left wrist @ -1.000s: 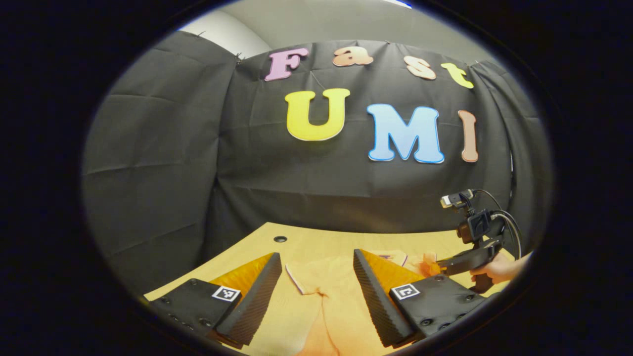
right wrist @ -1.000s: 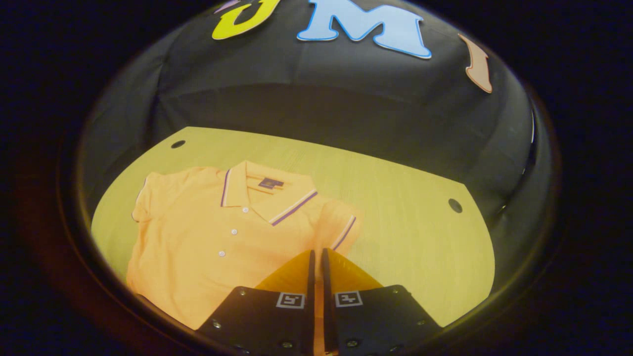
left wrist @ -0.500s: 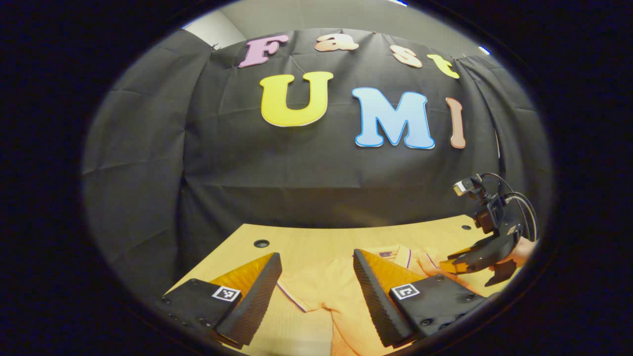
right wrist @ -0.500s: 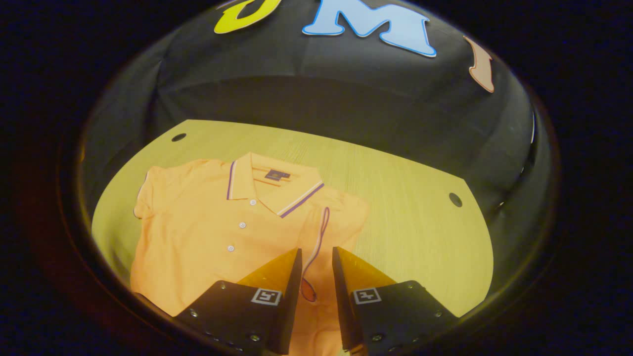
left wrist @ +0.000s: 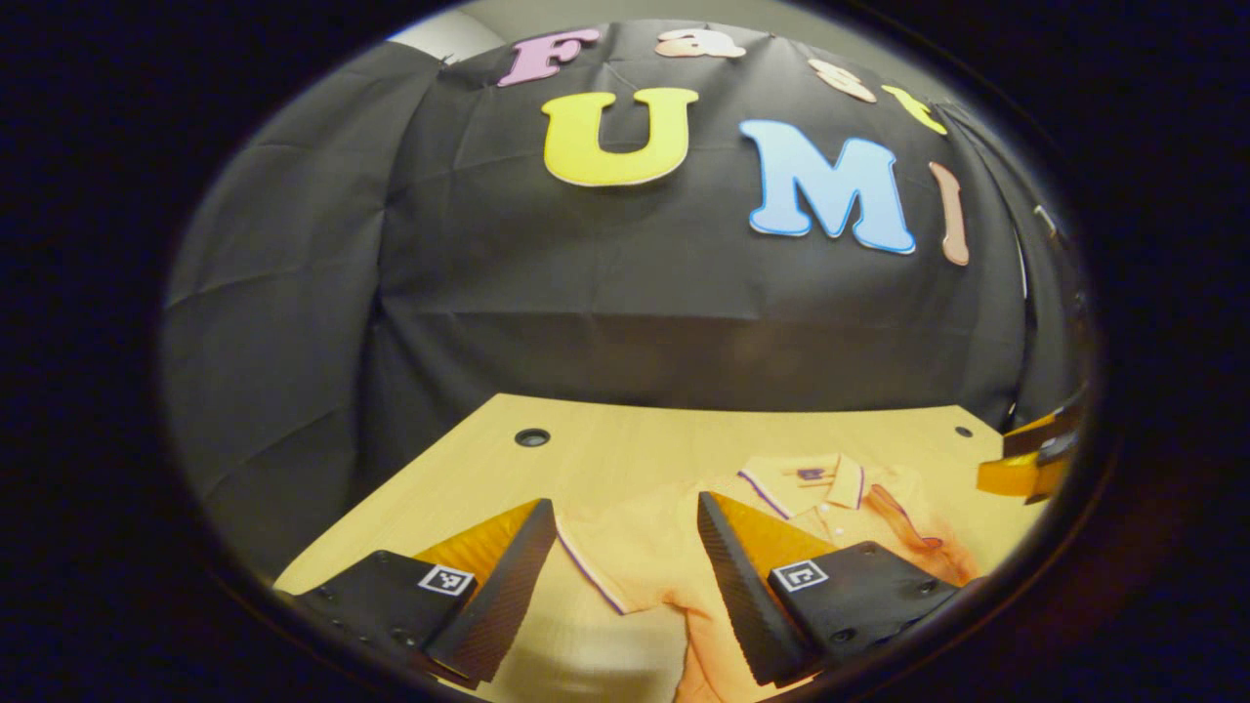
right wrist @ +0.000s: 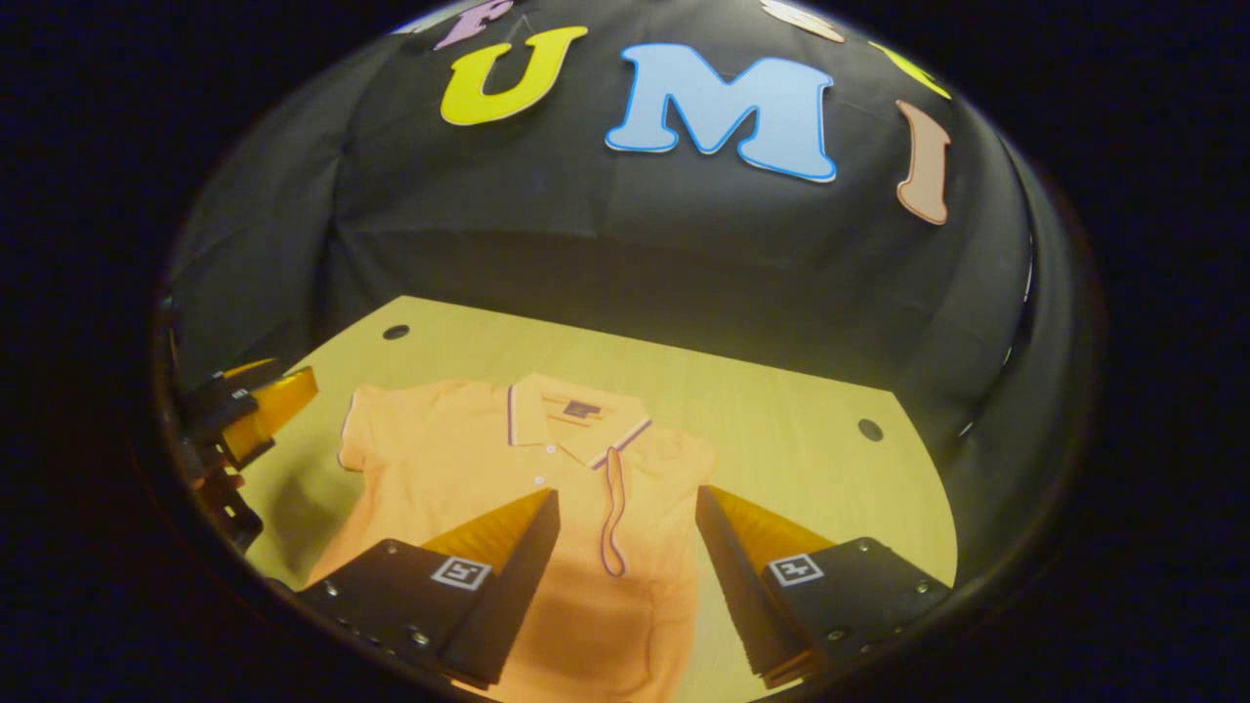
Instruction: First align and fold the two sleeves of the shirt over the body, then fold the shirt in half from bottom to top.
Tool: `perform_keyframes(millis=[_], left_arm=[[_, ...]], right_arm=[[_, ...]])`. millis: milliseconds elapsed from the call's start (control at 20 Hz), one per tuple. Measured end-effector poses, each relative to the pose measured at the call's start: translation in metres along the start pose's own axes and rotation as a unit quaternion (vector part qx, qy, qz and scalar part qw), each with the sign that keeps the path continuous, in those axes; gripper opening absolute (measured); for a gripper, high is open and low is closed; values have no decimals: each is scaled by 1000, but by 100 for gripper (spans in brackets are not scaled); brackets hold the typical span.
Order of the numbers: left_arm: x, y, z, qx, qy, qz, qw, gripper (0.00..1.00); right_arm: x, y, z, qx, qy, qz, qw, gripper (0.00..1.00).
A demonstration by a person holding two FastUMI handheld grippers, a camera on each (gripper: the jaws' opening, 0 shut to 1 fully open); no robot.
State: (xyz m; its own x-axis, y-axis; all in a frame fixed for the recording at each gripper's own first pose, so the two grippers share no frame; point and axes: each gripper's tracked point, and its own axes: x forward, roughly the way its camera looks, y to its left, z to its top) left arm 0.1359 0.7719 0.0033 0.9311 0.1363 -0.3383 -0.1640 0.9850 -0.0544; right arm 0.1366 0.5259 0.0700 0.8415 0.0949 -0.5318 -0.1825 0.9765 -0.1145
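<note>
An orange polo shirt with a purple-striped collar lies face up on the wooden table. Its right sleeve is folded over the chest, purple-trimmed cuff showing. The other sleeve still lies spread out flat. My right gripper hovers open above the folded sleeve, holding nothing. My left gripper is open over the spread sleeve of the shirt, also holding nothing. In the right gripper view the left gripper shows at the far left, beside the shirt.
The table has small round holes at its far corners. Black cloth walls close it in at the back and on both sides. Bare wood lies right of the shirt. The right gripper shows at the right edge of the left gripper view.
My right gripper opened, let go of the right sleeve and drew back; the sleeve now lies over the chest. The left gripper tilted down toward the spread sleeve.
</note>
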Motion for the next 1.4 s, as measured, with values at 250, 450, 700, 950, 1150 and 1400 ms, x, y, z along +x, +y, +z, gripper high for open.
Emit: perform_keyframes(millis=[250, 450, 700, 950, 1150, 1400], left_arm=[[52, 24, -41, 1, 60, 20, 998, 95], [88, 28, -72, -9, 113, 17, 993, 96], [105, 26, -104, -41, 167, 12, 985, 94], [123, 24, -102, 13, 165, 3, 986, 94], [130, 11, -101, 30, 167, -11, 985, 78], [131, 5, -101, 32, 166, -11, 986, 33]], right_arm=[[-53, 16, -3, -14, -23, -1, 1000, 96], [-84, 30, -22, -14, -8, 8, 1000, 96], [-100, 37, -41, 0, 24, -2, 1000, 96], [-111, 61, -57, 54, 40, 12, 998, 97], [-116, 65, -65, 63, 43, 15, 997, 97], [-130, 48, -71, 76, 32, 10, 997, 97]])
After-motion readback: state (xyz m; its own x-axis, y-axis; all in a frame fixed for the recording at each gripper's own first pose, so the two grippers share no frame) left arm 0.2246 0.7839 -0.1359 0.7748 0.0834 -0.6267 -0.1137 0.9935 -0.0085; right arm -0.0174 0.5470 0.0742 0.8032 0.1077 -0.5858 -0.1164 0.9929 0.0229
